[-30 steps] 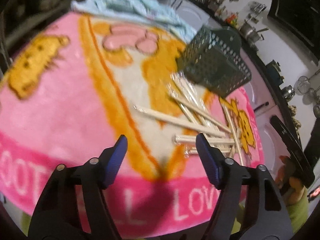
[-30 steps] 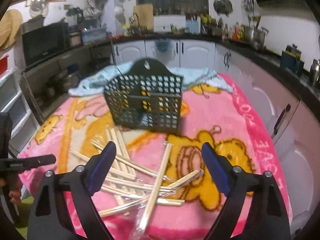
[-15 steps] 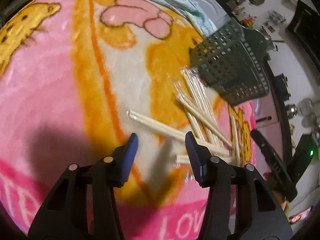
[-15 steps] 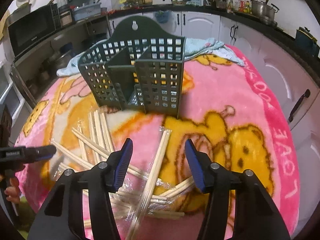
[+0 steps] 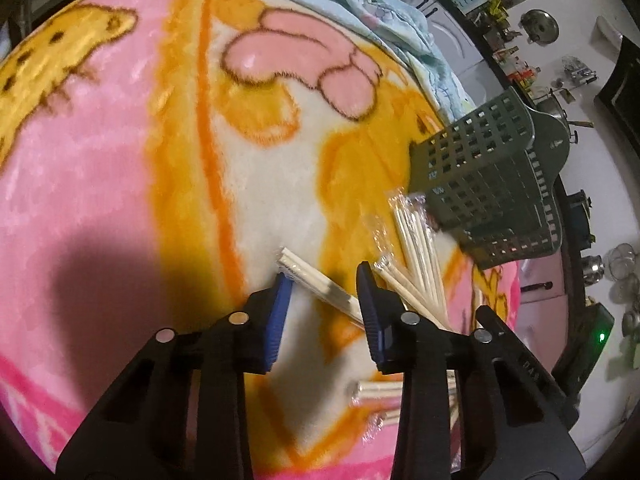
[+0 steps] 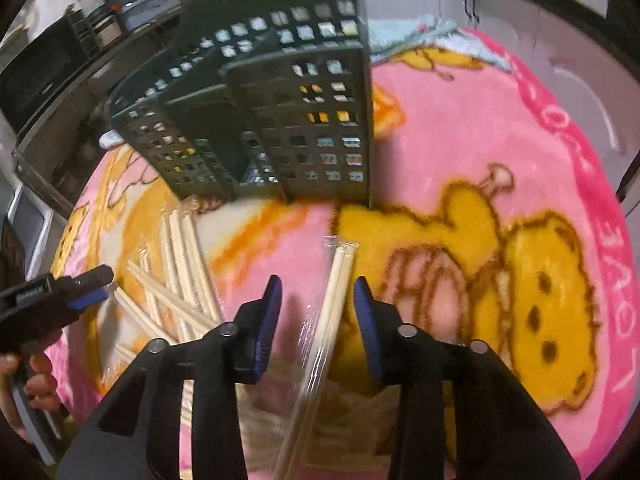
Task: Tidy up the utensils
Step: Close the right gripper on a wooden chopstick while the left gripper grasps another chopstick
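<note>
Several plastic-wrapped pairs of wooden chopsticks (image 5: 416, 248) lie scattered on a pink cartoon blanket (image 5: 100, 160). My left gripper (image 5: 326, 278) is open and low, its fingers either side of one wrapped pair (image 5: 316, 280). My right gripper (image 6: 316, 284) is open, straddling another wrapped pair (image 6: 336, 288) that points toward the dark green perforated utensil holder (image 6: 280, 112). The holder also shows in the left wrist view (image 5: 492, 188), at the right. The left gripper appears in the right wrist view (image 6: 90, 286) at the far left.
A light blue cloth (image 5: 360, 4) lies at the blanket's far edge. Kitchen cabinets (image 6: 500, 4) and a counter with pots (image 5: 540, 32) surround the table. A pile of chopsticks (image 6: 176, 280) lies left of my right gripper.
Both grippers have moved forward and down to the blanket and narrowed. Each now has a wrapped chopstick pair between its fingers. The holder looms closer in the right wrist view.
</note>
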`<move>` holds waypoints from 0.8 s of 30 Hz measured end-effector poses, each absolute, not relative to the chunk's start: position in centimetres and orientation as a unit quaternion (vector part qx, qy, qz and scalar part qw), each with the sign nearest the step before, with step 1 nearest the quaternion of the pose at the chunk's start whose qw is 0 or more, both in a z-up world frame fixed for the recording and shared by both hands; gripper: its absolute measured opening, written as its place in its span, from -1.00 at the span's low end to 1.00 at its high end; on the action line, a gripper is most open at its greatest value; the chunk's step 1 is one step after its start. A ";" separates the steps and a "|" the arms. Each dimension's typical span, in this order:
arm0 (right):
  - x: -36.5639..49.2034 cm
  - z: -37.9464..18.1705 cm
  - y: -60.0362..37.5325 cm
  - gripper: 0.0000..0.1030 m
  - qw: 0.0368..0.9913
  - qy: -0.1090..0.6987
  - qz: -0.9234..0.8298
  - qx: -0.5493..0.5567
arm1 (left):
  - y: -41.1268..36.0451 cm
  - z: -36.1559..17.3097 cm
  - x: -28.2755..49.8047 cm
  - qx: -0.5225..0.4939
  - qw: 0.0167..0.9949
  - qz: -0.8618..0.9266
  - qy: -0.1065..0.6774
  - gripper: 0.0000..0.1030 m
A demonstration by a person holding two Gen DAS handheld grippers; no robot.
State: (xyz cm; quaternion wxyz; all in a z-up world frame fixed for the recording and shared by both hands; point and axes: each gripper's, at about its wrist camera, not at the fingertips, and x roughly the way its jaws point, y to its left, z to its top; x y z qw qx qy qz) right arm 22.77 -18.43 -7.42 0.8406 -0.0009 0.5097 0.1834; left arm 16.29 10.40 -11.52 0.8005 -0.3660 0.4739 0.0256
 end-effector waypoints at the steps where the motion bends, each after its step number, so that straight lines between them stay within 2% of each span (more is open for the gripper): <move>1: 23.1 -7.7 -18.6 -0.47 0.836 0.517 0.184 0.009 | 10.5 -11.6 16.4 -0.365 0.802 0.026 0.473 -0.52; 7: 24.5 -8.6 -19.5 -0.74 0.821 0.543 0.171 0.046 | 11.2 -11.8 17.2 -0.364 0.801 0.031 0.474 -0.63; 19: 23.6 -6.1 -19.6 -0.82 0.826 0.528 0.195 0.035 | 12.8 -11.8 18.5 -0.374 0.796 0.021 0.474 -0.79; 21: 23.0 -5.2 -19.4 -0.89 0.828 0.519 0.207 0.030 | 13.3 -11.1 18.3 -0.372 0.803 0.018 0.465 -0.80; 24: 22.1 -3.7 -19.0 -0.89 0.834 0.504 0.222 0.021 | 13.7 -9.4 17.9 -0.365 0.818 0.007 0.445 -0.82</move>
